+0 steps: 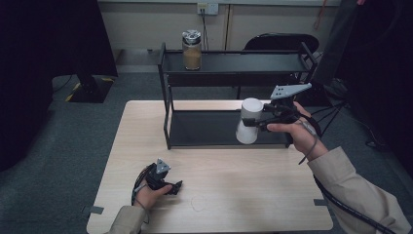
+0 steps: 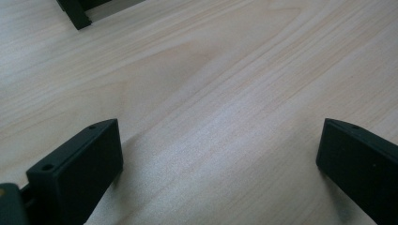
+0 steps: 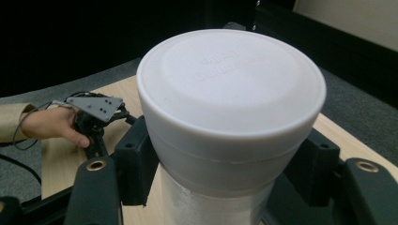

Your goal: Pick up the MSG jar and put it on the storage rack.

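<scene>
White jar [image 1: 247, 122]: round, smooth matt plastic with a wide flat lid and a narrower frosted body; right of centre in the high view, held off the tabletop in front of the rack's lower shelf. In the right gripper view its lid [image 3: 231, 89] sits at centre frame, with faint raised lettering on top.

Right hand-held gripper [image 1: 255, 122]: black, with a grey three-cornered plate; jaws closed against the jar's sides just below the lid, gripping it.

Left hand-held gripper [image 1: 179, 185]: black, lower left of the high view, resting on the tabletop. In the left gripper view its two blocky jaws stand wide apart with nothing between them.

Tabletop [image 1: 234, 190]: pale wood-grain, rectangular with rounded corners.

Rack [image 1: 234, 134]: black metal, two flat shelves on slim posts, upper centre of the high view.

Glass jar [image 1: 192, 50]: clear, filled with tan granular contents, metal lid, on the upper shelf, upper centre.
</scene>
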`<state>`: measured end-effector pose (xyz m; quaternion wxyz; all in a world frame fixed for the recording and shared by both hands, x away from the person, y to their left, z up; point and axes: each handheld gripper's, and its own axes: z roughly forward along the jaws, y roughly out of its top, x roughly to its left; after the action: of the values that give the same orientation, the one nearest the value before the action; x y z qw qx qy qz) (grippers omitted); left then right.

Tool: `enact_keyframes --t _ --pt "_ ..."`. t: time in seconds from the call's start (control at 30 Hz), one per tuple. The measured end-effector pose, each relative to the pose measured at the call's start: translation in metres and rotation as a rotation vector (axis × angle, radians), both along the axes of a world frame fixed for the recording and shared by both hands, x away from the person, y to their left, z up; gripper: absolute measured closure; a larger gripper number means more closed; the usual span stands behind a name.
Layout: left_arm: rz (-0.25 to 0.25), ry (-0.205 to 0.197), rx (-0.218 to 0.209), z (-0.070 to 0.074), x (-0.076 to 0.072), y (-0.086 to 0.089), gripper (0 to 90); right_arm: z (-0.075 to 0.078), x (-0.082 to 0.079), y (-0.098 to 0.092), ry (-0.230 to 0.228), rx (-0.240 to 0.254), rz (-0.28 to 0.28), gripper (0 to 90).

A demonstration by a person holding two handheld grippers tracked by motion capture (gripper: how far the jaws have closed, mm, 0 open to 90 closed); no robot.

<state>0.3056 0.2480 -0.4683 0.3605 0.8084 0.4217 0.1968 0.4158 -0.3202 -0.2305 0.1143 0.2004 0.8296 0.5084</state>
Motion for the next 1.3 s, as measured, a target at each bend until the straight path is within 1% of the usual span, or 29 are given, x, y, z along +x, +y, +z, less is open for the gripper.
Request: enact_keyframes --t 0.03,0.1,0.13,0.17,0.2,0.23,0.27,0.3,0.33,0.37,0.4,0.43,0.47,0.53,0.57,0.63,0.67,0.7,0.73,0.77,0.8,0.87,0.9,0.93,1.0,1.03,1.17,1.27,1.3 --pt "0.000 0.000 0.000 0.000 0.000 0.000 0.0 0.000 0.000 0.000 0.000 0.000 0.000 35.2" --pt "-0.001 0.001 0.002 0.000 0.000 0.000 0.0 0.005 0.003 -0.001 0.003 0.009 -0.013 35.2" --pt "-0.001 0.001 0.002 0.000 0.000 0.000 0.0 0.010 0.007 -0.002 0.006 0.020 -0.019 35.2" --pt "-0.001 0.001 0.002 0.000 0.000 0.000 0.0 0.010 0.007 -0.002 0.006 0.020 -0.019 35.2" --pt "-0.001 0.001 0.002 0.000 0.000 0.000 0.0 0.015 0.010 -0.002 -0.001 0.020 -0.027 35.2" --pt "-0.002 0.002 0.003 0.001 0.000 0.000 0.0 0.015 0.010 -0.002 -0.001 0.020 -0.027 35.2" --pt "-0.002 0.005 0.006 0.001 0.001 0.000 0.0 0.022 0.012 -0.001 -0.008 0.016 -0.037 35.2" --pt "-0.002 0.004 0.005 0.001 0.000 0.000 0.0 0.026 0.014 -0.001 -0.013 0.013 -0.039 35.2" --pt "-0.002 0.004 0.005 0.001 0.000 0.000 0.0 0.026 0.014 -0.001 -0.013 0.013 -0.039 35.2" --pt "-0.002 0.004 0.005 0.001 0.000 0.000 0.0 0.033 0.017 0.000 -0.010 0.013 -0.050 35.2" --pt "-0.002 0.004 0.005 0.001 0.000 0.000 0.0 0.033 0.017 0.000 -0.010 0.013 -0.050 35.2" --pt "-0.002 0.004 0.005 0.001 0.000 0.000 0.0 0.039 0.020 0.001 -0.019 0.008 -0.061 35.2" --pt "-0.002 0.005 0.005 0.001 0.001 0.000 0.0 0.039 0.020 0.001 -0.019 0.008 -0.061 35.2" --pt "-0.002 0.005 0.006 0.001 0.001 0.000 0.0 0.045 0.023 0.003 -0.027 0.008 -0.076 35.2" --pt "-0.002 0.005 0.005 0.001 0.001 0.000 0.0 0.050 0.024 0.005 -0.030 0.009 -0.100 35.2" --pt "-0.002 0.004 0.005 0.001 0.001 0.000 0.0 0.055 0.025 0.008 -0.036 0.005 -0.114 35.2" --pt "-0.002 0.005 0.006 0.001 0.001 0.000 0.0 0.055 0.025 0.008 -0.036 0.005 -0.114 35.2" --pt "-0.002 0.005 0.006 0.001 0.001 0.000 0.0 0.061 0.028 0.011 -0.037 0.009 -0.129 35.2" --pt "-0.002 0.005 0.006 0.001 0.001 0.000 0.0 0.061 0.028 0.011 -0.037 0.009 -0.129 35.2" --pt "-0.002 0.005 0.006 0.001 0.001 0.000 0.0 0.066 0.031 0.014 -0.046 0.005 -0.136 35.2" --pt "-0.002 0.004 0.005 0.001 0.001 0.000 0.0 0.066 0.031 0.014 -0.046 0.005 -0.136 35.2" --pt "-0.002 0.004 0.006 0.001 0.001 0.000 0.0 0.073 0.034 0.018 -0.051 -0.001 -0.142 35.2" --pt "-0.002 0.004 0.005 0.001 0.001 0.000 0.0 0.078 0.036 0.021 -0.052 -0.003 -0.147 35.2" --pt "-0.002 0.004 0.005 0.001 0.001 0.000 0.0 0.078 0.036 0.021 -0.052 -0.003 -0.147 35.2" --pt "-0.002 0.004 0.005 0.001 0.001 0.000 0.0 0.086 0.042 0.026 -0.049 -0.003 -0.153 35.2" --pt "-0.002 0.004 0.005 0.001 0.001 0.000 0.0 0.086 0.042 0.026 -0.049 -0.003 -0.153 35.2" --pt "-0.002 0.004 0.005 0.001 0.001 0.000 0.0 0.096 0.051 0.033 -0.050 -0.008 -0.165 35.2" --pt "-0.002 0.005 0.006 0.001 0.001 0.000 0.0 0.106 0.057 0.042 -0.055 -0.028 -0.175 35.2" --pt "-0.002 0.005 0.006 0.001 0.001 0.000 0.0 0.106 0.057 0.042 -0.055 -0.028 -0.175 35.2"
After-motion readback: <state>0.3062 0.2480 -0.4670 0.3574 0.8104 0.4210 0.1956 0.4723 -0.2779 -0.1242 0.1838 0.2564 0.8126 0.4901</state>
